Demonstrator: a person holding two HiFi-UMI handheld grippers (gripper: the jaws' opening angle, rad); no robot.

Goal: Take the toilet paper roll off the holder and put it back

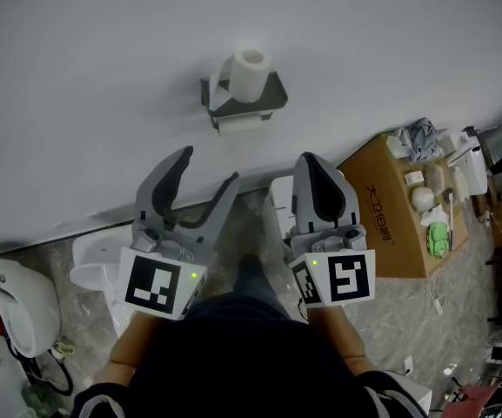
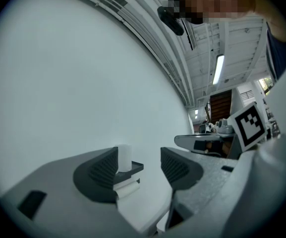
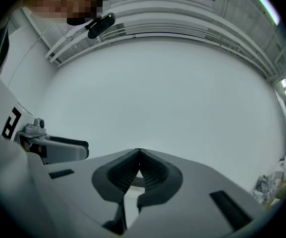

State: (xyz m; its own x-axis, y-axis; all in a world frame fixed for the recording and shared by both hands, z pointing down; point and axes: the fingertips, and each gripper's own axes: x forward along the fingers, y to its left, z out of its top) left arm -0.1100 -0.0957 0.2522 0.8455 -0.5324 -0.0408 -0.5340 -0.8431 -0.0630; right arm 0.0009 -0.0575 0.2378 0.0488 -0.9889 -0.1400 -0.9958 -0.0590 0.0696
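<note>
While the toilet paper roll (image 1: pixel 249 72) is sitting upright on the wall holder (image 1: pixel 272 101), far from both tools, the left tongs (image 1: pixel 209 165) are standing apart and empty, probably aiming to fit around the roll. The right tongs (image 1: pixel 311 158) are resting pressed together, holding nothing, seemingly waiting.

**Soft, even light; strong fisheye on the gripper views**

The head view is sharp and evenly lit, and the white wall (image 1: pixel 103 59) shows no glare. Both gripper views bend hard toward the edges and fall to black in the corners. A ceiling strip light (image 2: pixel 218 69) burns bright in the left gripper view. Nearby grey surfaces look slightly soft.
</note>
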